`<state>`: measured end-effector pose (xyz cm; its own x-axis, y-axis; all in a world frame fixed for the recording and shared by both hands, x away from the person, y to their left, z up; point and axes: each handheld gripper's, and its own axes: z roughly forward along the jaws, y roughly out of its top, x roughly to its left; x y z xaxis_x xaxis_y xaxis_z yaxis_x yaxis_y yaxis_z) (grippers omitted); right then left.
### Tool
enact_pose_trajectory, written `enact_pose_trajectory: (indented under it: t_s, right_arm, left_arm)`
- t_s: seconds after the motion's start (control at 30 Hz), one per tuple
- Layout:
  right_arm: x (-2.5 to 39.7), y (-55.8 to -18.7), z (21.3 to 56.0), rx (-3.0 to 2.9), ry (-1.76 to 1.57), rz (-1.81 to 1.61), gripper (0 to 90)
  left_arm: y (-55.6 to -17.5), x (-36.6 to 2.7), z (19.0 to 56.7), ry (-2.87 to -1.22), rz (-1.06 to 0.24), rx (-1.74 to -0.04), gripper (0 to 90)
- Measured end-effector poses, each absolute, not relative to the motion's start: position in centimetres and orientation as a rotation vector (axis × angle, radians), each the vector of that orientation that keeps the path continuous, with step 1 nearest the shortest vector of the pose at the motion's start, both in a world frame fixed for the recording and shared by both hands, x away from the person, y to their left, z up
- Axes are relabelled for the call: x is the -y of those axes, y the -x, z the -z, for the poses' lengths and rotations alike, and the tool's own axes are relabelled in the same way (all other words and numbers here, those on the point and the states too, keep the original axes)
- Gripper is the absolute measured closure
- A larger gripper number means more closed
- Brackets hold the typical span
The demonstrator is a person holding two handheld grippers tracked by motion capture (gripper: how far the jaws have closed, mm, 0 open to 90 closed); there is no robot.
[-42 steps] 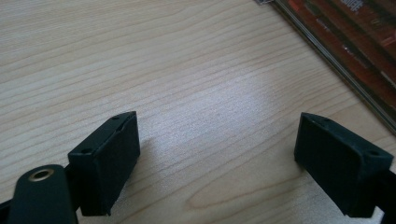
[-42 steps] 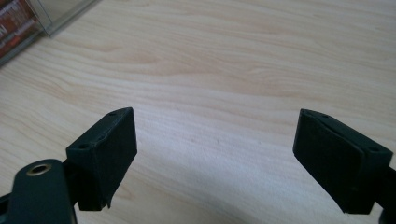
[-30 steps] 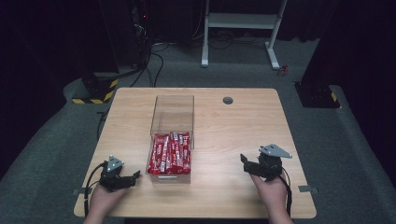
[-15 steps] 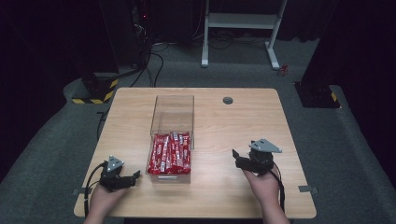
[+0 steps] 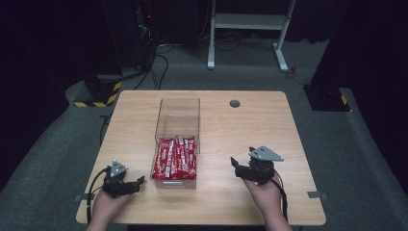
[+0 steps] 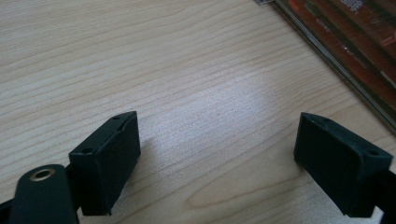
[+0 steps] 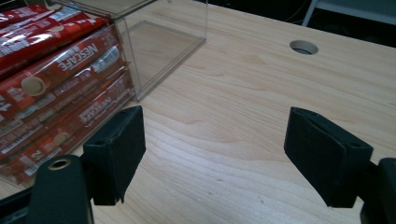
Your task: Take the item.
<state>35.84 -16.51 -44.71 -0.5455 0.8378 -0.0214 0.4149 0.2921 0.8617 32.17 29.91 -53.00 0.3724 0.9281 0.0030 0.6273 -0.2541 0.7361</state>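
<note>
Approaching w/ both sets of jaws spread & empty, we judge the right gripper (image 5: 239, 167) should come in low at the red sachets (image 5: 175, 157) packed in the clear box (image 5: 177, 111) mid-table (image 5: 250, 125), left gripper (image 5: 135, 183) bracing the box.

A light wooden surface (image 5: 240, 130) with rounded corners stands on a grey carpeted floor (image 5: 332, 159). A clear plastic box (image 5: 177, 118) rests directly on it, left of the middle and running lengthways away from the person. The near half of the box holds red sachets (image 5: 175, 158); the far half shows bare wood through its walls. Near the far edge, right of the box, a round cable hole (image 5: 235, 103) is set into the wood.
</note>
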Motion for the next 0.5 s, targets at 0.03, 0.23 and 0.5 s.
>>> enact_pose_trajectory:
  t_s: [0.03,0.23,0.5]
  right_arm:
    - [16.5,-35.8,44.7,-2.090,-1.117,-1.179,21.0]
    - [15.4,-35.1,44.3,-2.105,-1.077,-1.224,22.2]
    - [13.6,-34.5,44.4,-2.144,-1.031,-1.242,23.9]
  left_arm:
    - [-32.2,-29.9,53.0,-1.983,-0.591,-1.339,14.7]
    - [-32.1,-29.9,53.0,-1.985,-0.591,-1.340,14.8]
    - [-32.2,-29.9,53.0,-1.982,-0.591,-1.340,14.8]
